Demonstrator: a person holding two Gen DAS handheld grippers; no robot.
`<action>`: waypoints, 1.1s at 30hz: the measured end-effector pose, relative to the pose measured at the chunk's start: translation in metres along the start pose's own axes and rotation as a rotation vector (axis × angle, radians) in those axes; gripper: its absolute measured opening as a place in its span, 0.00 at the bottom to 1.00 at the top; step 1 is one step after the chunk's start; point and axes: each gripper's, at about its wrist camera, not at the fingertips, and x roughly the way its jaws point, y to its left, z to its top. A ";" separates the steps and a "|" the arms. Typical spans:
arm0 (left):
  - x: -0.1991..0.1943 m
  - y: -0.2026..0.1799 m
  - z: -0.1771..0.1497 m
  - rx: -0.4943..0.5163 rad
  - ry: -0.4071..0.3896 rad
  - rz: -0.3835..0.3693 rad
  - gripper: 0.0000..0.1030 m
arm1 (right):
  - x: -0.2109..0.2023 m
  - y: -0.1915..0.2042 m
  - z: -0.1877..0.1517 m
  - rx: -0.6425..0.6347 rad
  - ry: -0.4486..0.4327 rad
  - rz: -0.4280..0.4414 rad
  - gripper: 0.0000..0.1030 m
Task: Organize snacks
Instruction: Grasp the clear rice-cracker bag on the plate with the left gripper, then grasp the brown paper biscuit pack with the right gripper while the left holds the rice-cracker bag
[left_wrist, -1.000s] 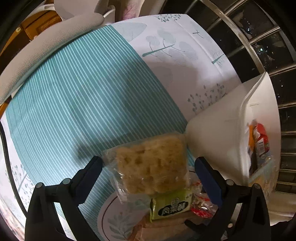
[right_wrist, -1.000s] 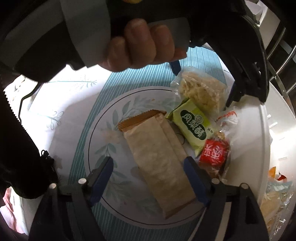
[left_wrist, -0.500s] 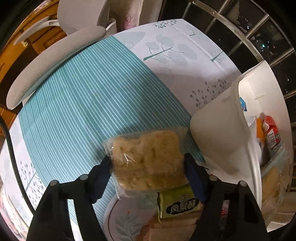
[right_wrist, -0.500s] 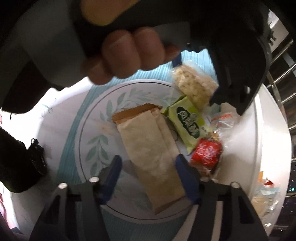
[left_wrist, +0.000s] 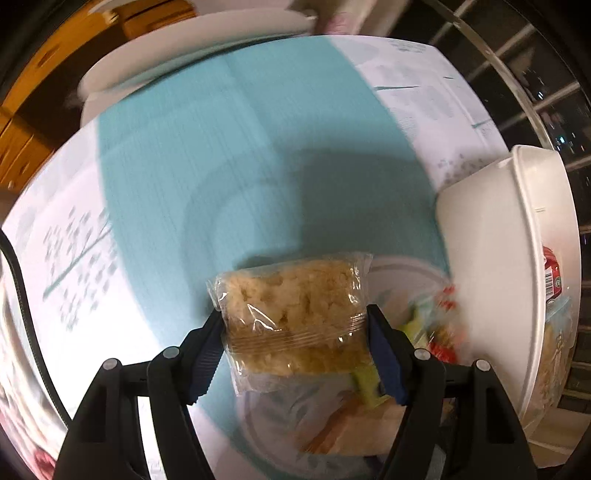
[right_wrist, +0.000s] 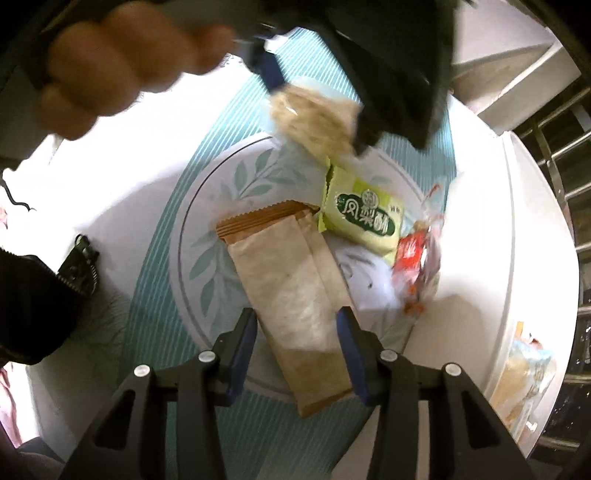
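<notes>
My left gripper is shut on a clear-wrapped puffed rice cake and holds it lifted above the leaf-patterned plate; the cake also shows in the right wrist view. My right gripper has its jaws on either side of a long brown paper packet lying on the plate, touching or nearly touching it. A green pastry packet and a red-wrapped snack lie beside it on the plate.
A white plastic bin holding several snacks stands right of the plate, also seen in the right wrist view. The table has a teal striped and white cloth. A window grille lies beyond the bin.
My left gripper closed on the rice cake and lifted it off the plate. My right gripper narrowed around the brown packet and moved closer to it.
</notes>
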 end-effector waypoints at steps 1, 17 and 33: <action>-0.001 0.006 -0.006 -0.020 0.006 0.000 0.68 | -0.001 0.002 -0.001 0.007 0.009 0.010 0.43; -0.046 0.082 -0.144 -0.282 -0.003 -0.063 0.69 | -0.021 0.032 -0.040 0.182 0.119 0.179 0.00; -0.100 0.105 -0.237 -0.298 -0.080 -0.179 0.69 | -0.053 -0.018 -0.038 0.076 -0.057 0.099 0.48</action>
